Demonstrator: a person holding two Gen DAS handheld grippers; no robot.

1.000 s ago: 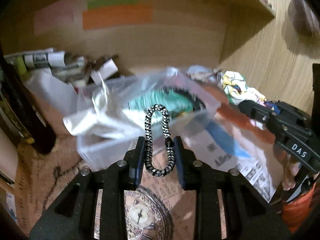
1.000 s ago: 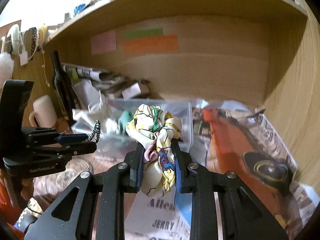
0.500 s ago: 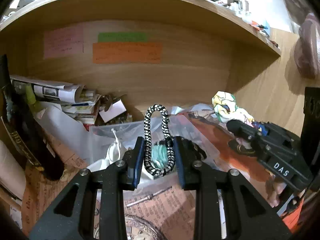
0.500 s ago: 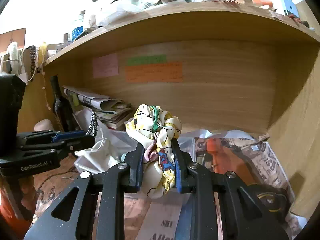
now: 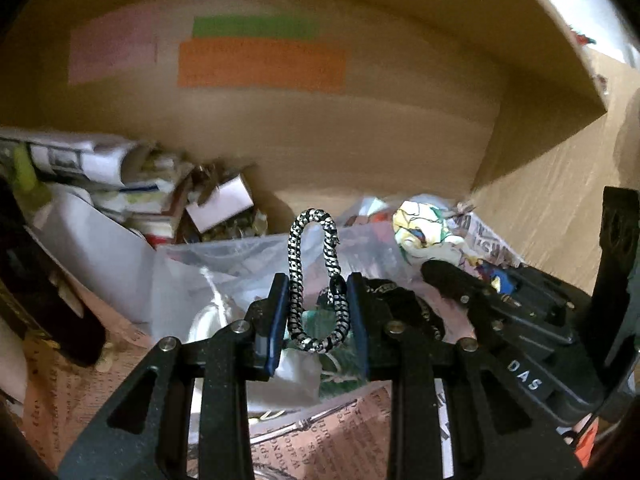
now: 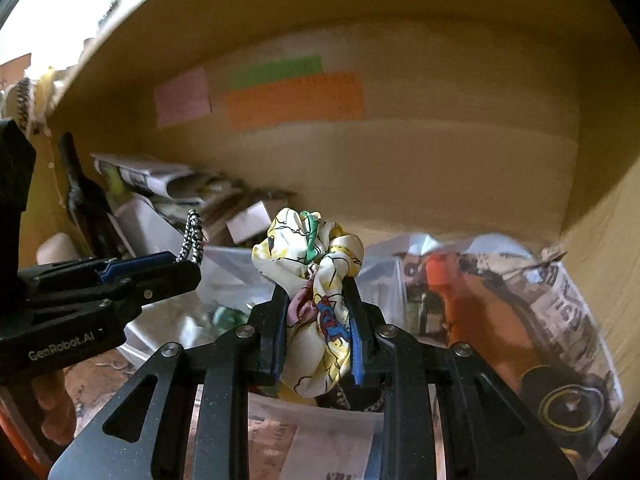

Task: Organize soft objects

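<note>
Braided hair tie (image 5: 316,280), black and white; held upright as a loop between the pads of the left gripper (image 5: 316,312), which is clamped on its lower half, above the clear plastic bin (image 5: 224,264); judged light, springy, liable to twist; best pinched across both strands. Printed fabric scrunchie (image 6: 316,280); bunched and squeezed in the clenched right gripper (image 6: 320,328), beside the same bin; judged soft, compressible, non-fragile; best taken at mid-bulk.
</note>
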